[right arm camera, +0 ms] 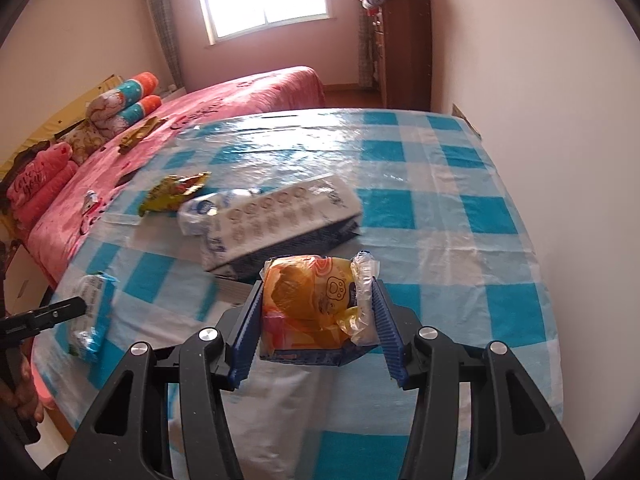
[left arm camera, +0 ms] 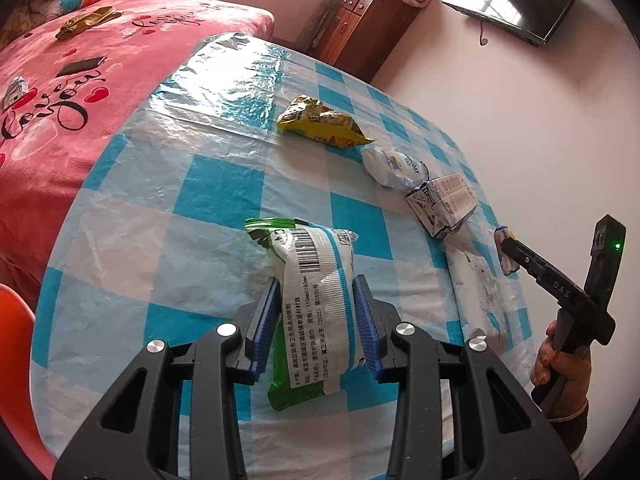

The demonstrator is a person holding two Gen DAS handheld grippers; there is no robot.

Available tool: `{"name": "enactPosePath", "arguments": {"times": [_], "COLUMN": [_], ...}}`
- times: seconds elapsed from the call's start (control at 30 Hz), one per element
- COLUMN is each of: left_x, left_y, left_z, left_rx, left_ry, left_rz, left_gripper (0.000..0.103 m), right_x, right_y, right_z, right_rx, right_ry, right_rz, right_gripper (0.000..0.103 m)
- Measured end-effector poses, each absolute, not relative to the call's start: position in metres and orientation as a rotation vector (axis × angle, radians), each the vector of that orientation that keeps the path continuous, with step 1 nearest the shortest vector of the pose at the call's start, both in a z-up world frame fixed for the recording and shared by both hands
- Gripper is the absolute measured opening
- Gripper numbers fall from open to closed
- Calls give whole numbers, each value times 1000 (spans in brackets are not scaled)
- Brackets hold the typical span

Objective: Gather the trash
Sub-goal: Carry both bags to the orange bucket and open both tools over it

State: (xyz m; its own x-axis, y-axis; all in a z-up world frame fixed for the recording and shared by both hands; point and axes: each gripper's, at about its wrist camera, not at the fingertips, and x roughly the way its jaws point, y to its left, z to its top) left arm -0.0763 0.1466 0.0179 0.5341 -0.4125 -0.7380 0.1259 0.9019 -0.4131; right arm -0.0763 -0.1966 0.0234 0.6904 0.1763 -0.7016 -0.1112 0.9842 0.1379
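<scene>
Blue-white checked tablecloth (left arm camera: 216,188), seemingly plastic-covered

The near half of the checked table (right arm camera: 472,216) lies mostly bare, and so does its right side by the wall (right arm camera: 560,100), leaving open room there. Across the middle, 3 things crowd together: a yellow snack bag (left arm camera: 320,124), a white crumpled wrapper (left arm camera: 394,166) and a milk carton (left arm camera: 442,204), the last 2 touching. Beyond them the far table stretch is free up to the pink bed (left arm camera: 60,120).
</scene>
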Motion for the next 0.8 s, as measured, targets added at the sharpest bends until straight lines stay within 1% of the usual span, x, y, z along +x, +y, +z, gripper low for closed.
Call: {"name": "enactPosePath", "arguments": {"times": [0.1, 0.17, 0.2, 0.27, 0.33, 0.47, 0.5, 0.53, 0.57, 0.7, 0.8], "left_x": [-78, -80, -80, -82, -82, -81, -81, -81, -81, -84, -87], "left_y": [148, 147, 146, 142, 135, 120, 117, 112, 109, 105, 109], "left_z": [17, 15, 14, 14, 15, 15, 14, 14, 14, 16, 16], "left_rx": [-331, -321, -310, -288, -250, -161, -134, -89, -54, -17, -45], "left_ry": [962, 972, 980, 975, 972, 955, 952, 948, 945, 918, 911], "left_rz": [-340, -340, -335, -334, -335, -318, -310, -293, -278, -285, -293], "left_gripper": [39, 43, 50, 56, 64, 66, 61, 51, 45, 38, 36], "right_x": [-79, -81, -82, -83, -84, -86, -87, -87, -88, -89, -90], "right_y": [-184, -174, -170, -160, -151, -138, -135, -132, -131, -123, -115], "right_z": [27, 29, 29, 30, 30, 32, 32, 33, 33, 33, 34], "right_rx": [70, 56, 51, 35, 21, 3, -3, -8, -11, -15, -5], "right_ry": [786, 786, 786, 788, 789, 789, 790, 790, 791, 793, 801], "right_rz": [183, 201, 210, 228, 245, 270, 276, 279, 281, 295, 326], "right_gripper": [53, 53, 53, 53, 53, 53, 53, 53, 53, 53, 53]}}
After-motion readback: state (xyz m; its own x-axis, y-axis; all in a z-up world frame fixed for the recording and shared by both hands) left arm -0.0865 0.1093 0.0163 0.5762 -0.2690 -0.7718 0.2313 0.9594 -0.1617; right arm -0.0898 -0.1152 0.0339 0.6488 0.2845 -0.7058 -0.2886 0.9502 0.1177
